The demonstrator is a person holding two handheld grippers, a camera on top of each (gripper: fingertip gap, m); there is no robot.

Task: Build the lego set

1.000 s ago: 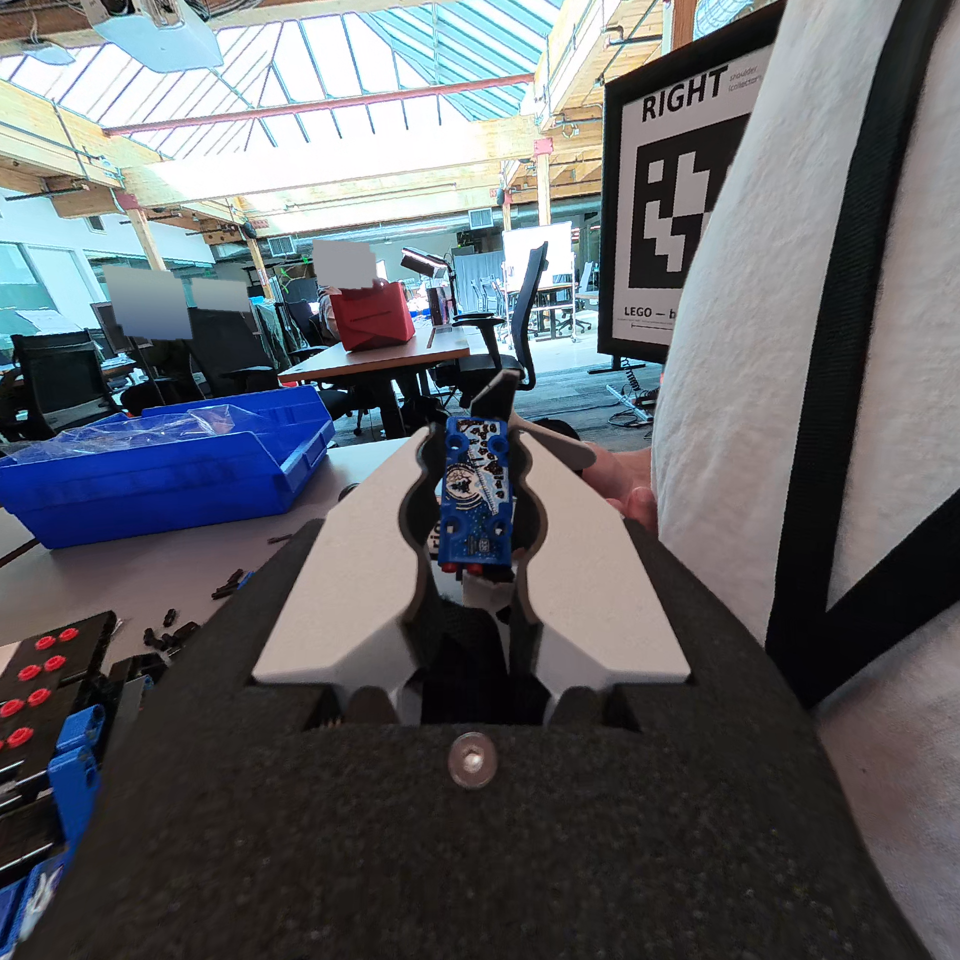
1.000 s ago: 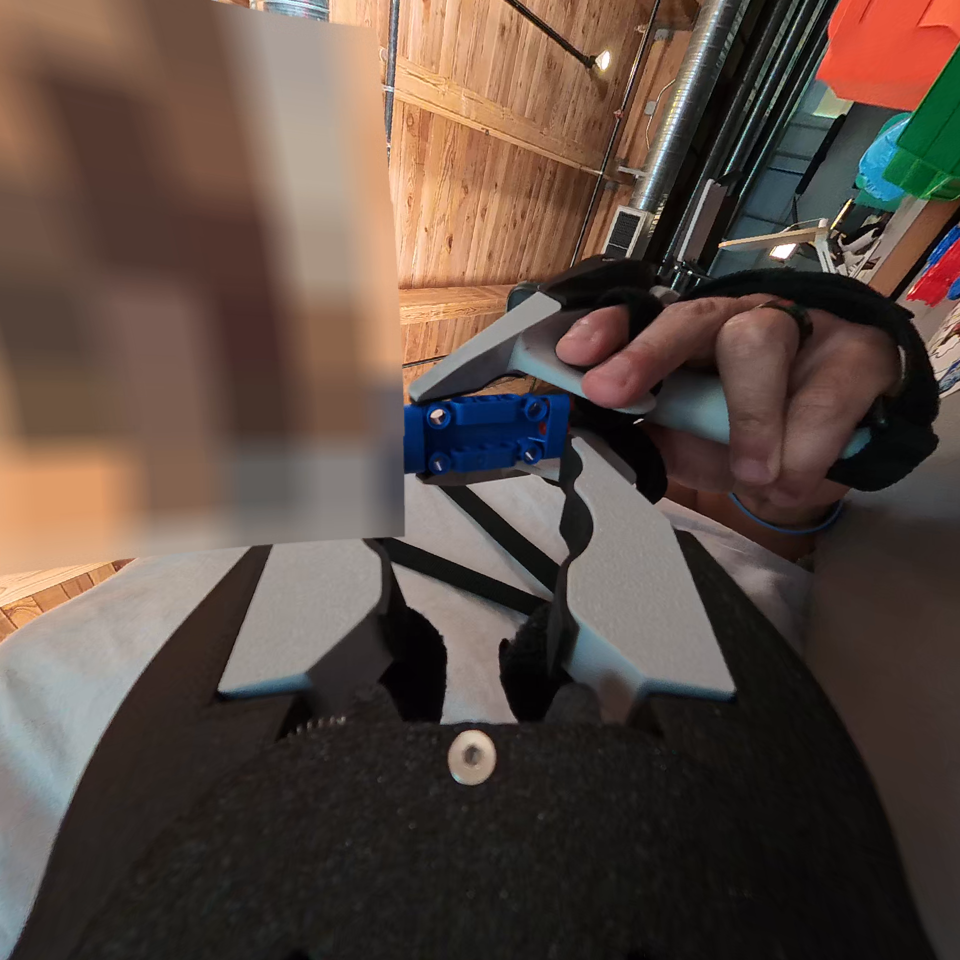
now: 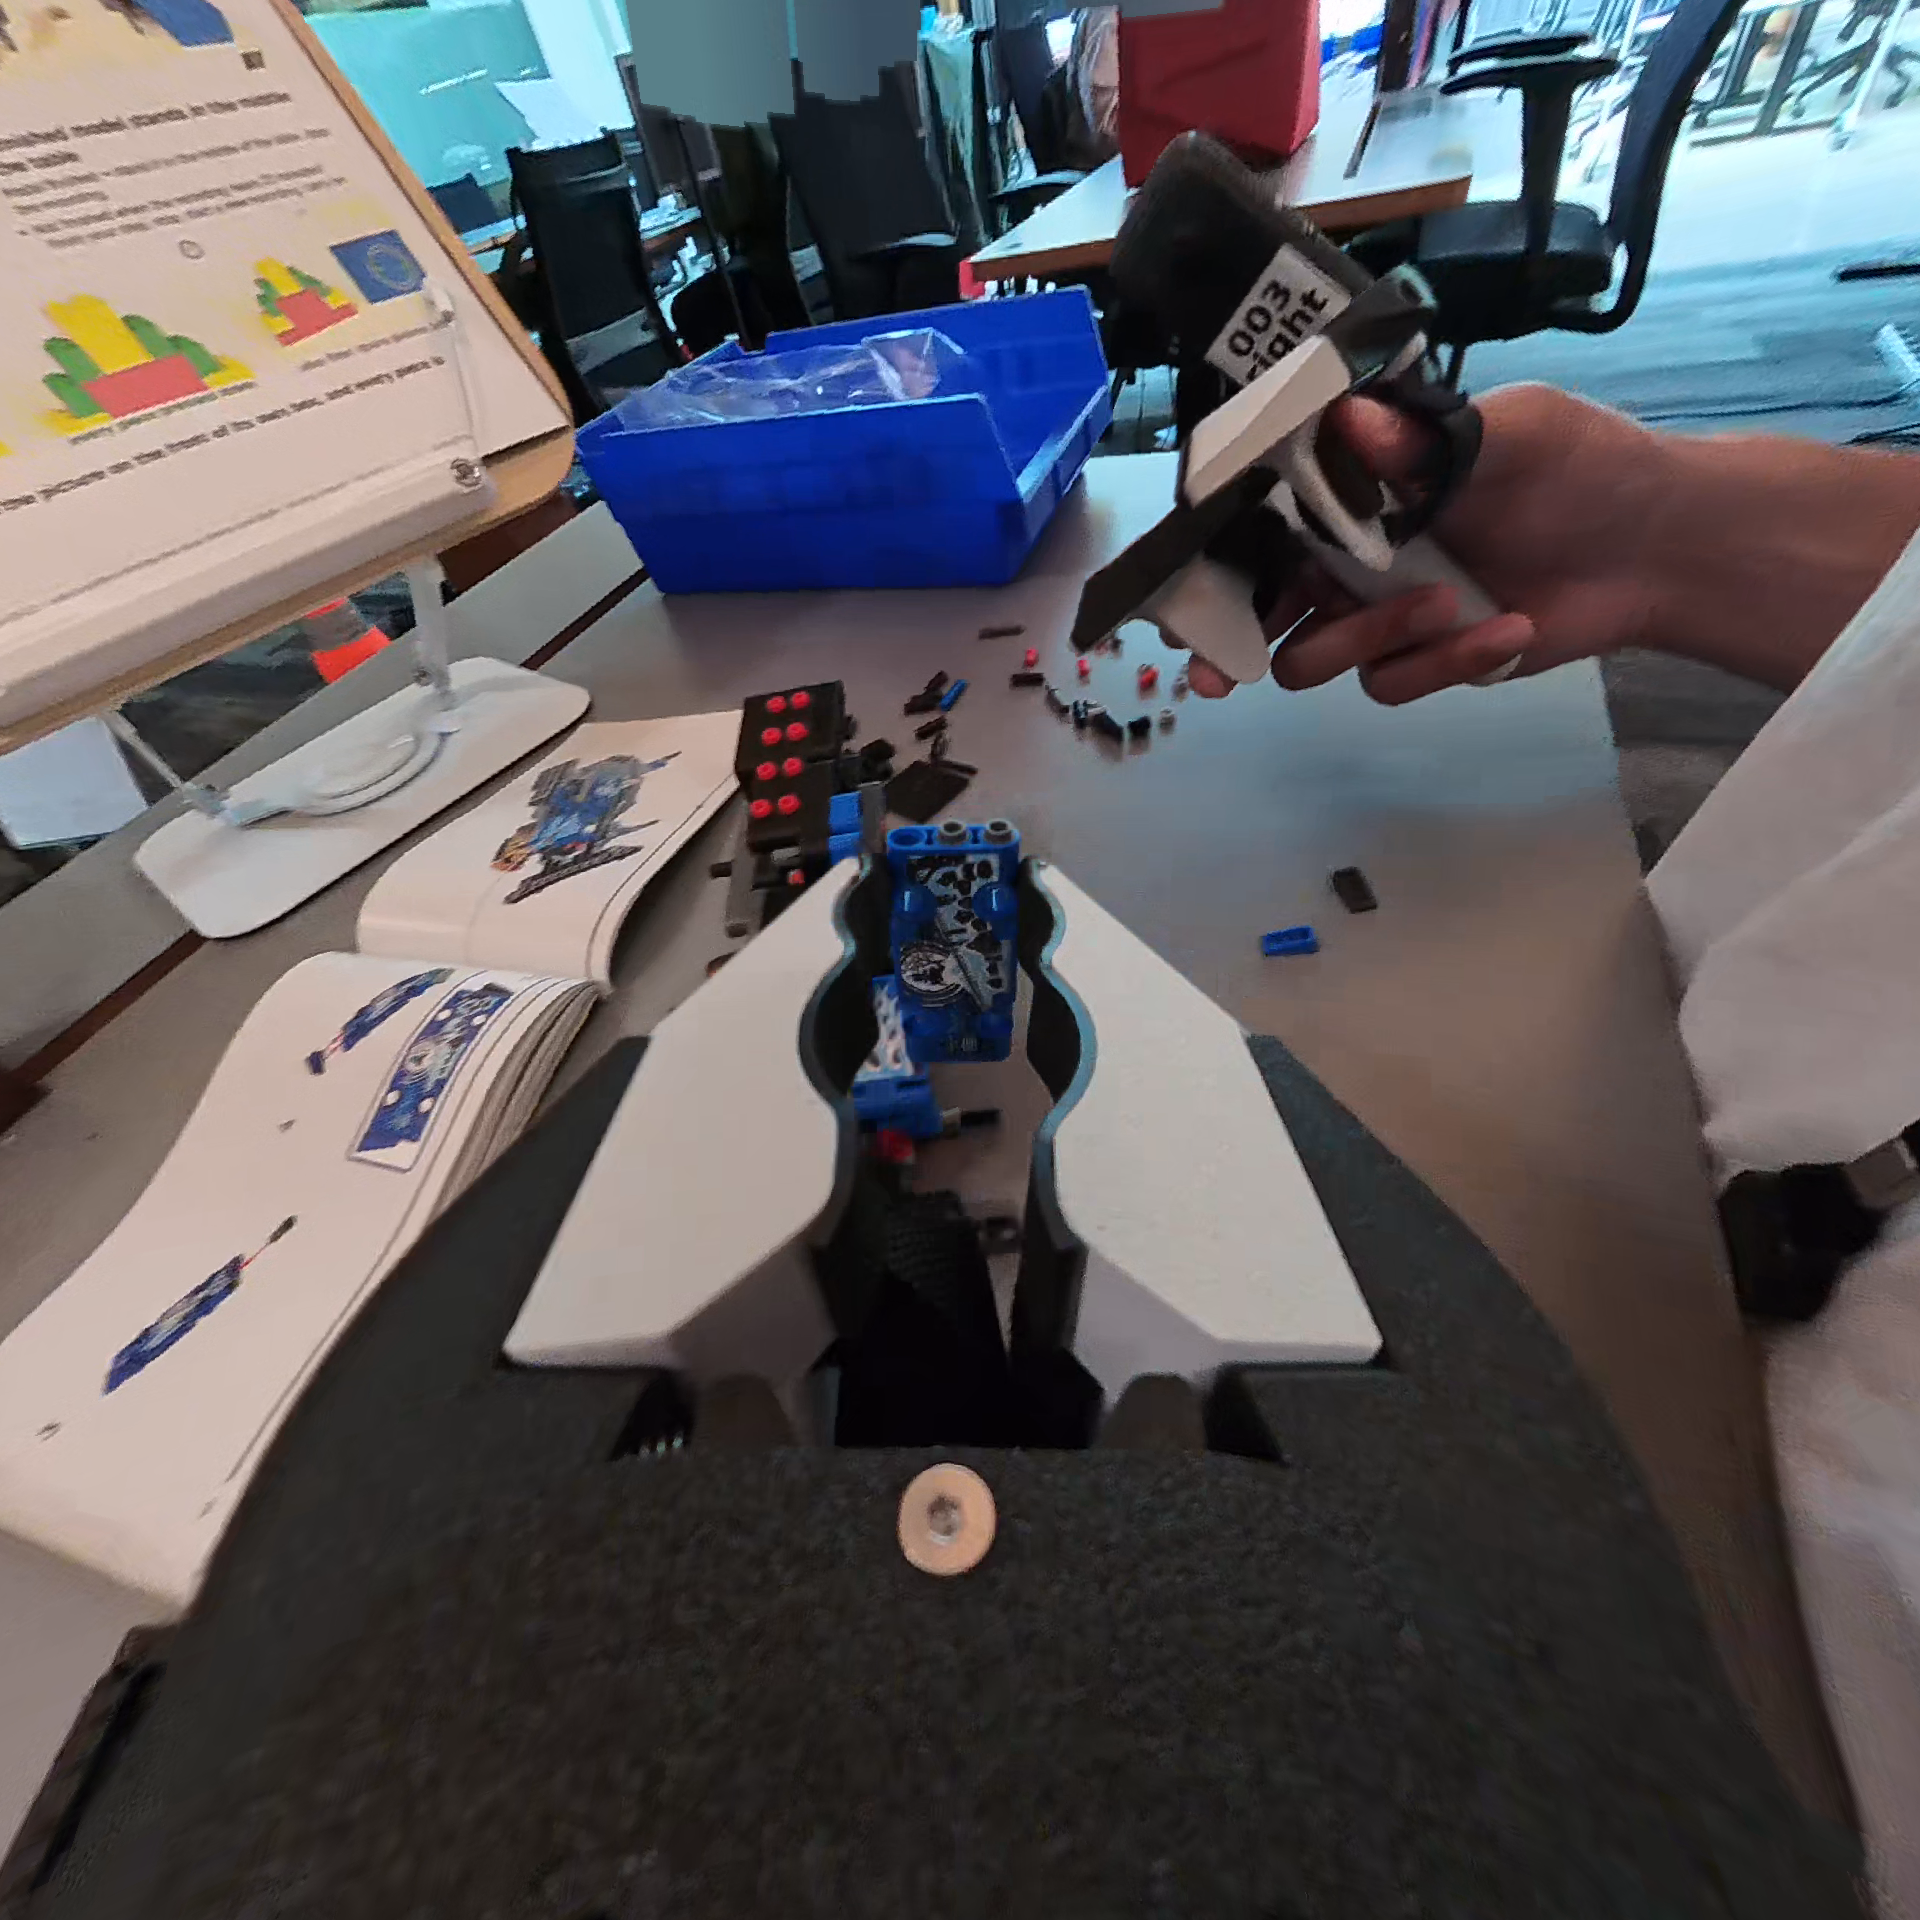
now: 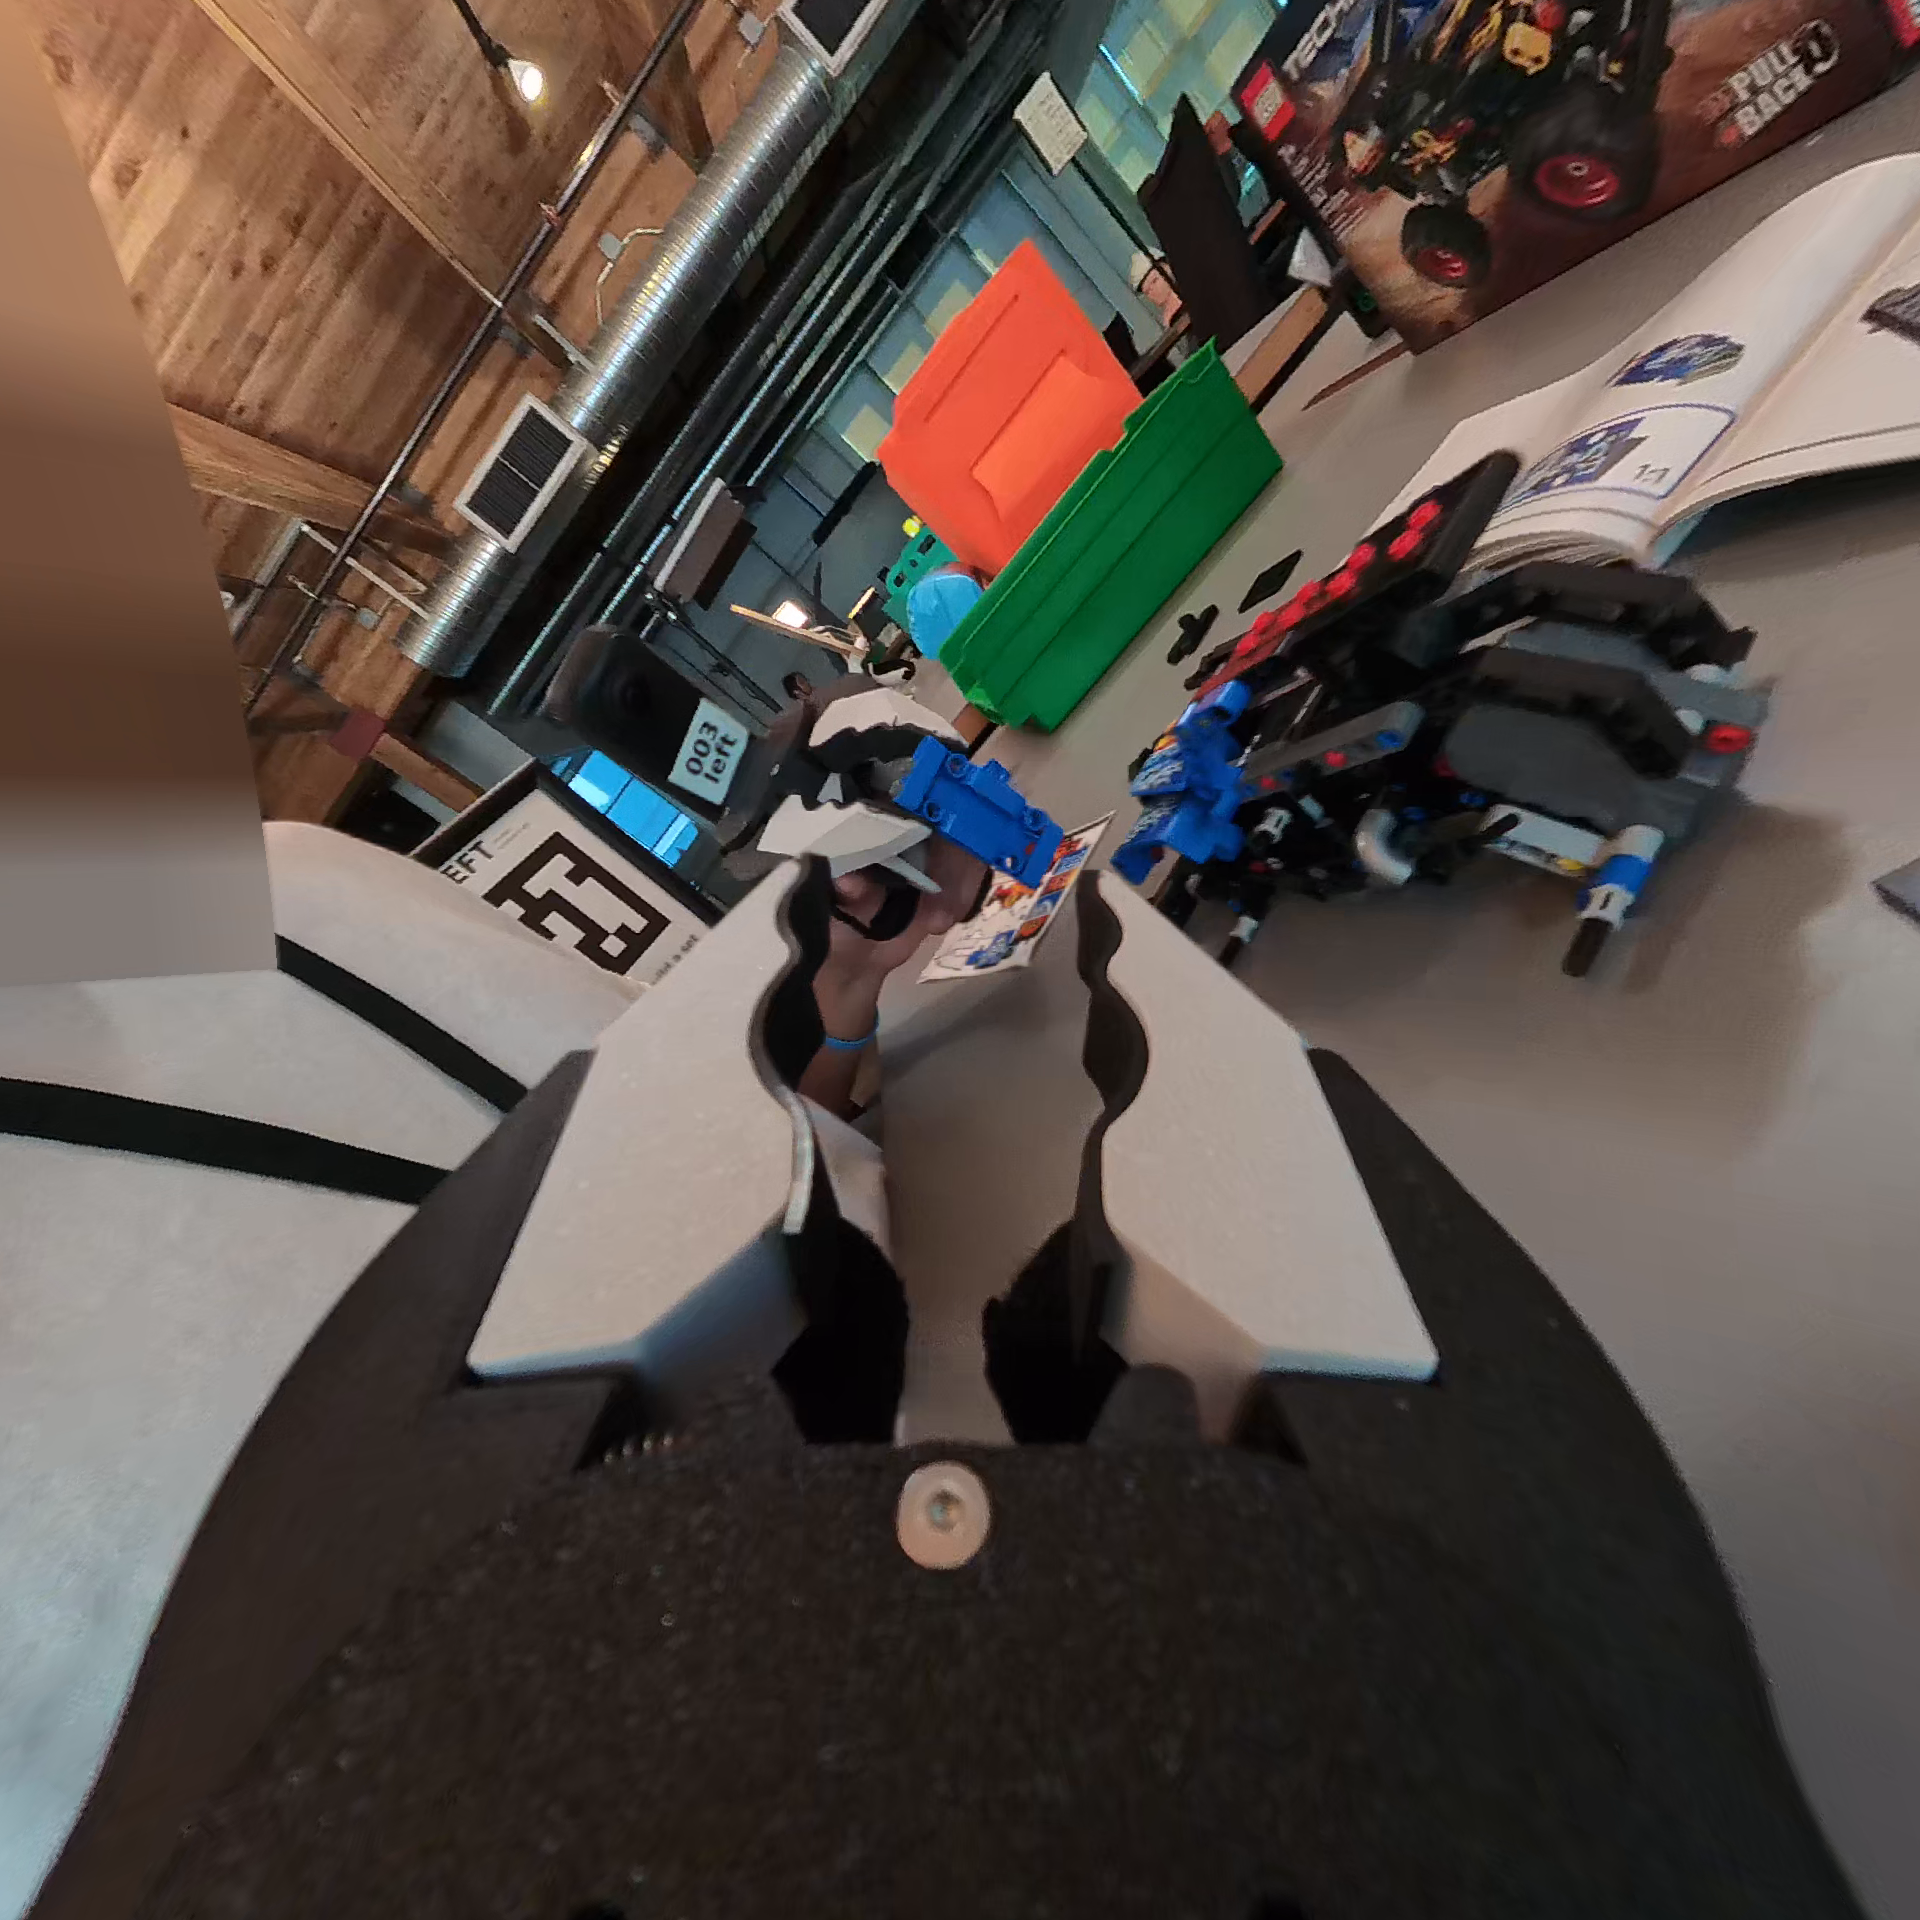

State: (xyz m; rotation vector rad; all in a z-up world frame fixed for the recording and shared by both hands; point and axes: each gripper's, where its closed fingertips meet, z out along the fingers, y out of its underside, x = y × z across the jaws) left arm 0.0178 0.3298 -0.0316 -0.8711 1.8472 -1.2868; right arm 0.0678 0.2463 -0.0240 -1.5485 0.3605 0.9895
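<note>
Left tongs (image 3: 940,914) pinch a blue stickered brick (image 3: 951,951) above the tabletop (image 3: 1403,831), near the half-built car (image 4: 1455,748). Right tongs (image 4: 940,935) gape empty. The narrow pinch could let the brick twist or drop among loose pins (image 3: 1101,707).

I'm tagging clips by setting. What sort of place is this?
Probably a shared office or workshop: rows of office chairs and desks behind the work table, and exposed ducts on wood walls.
</note>
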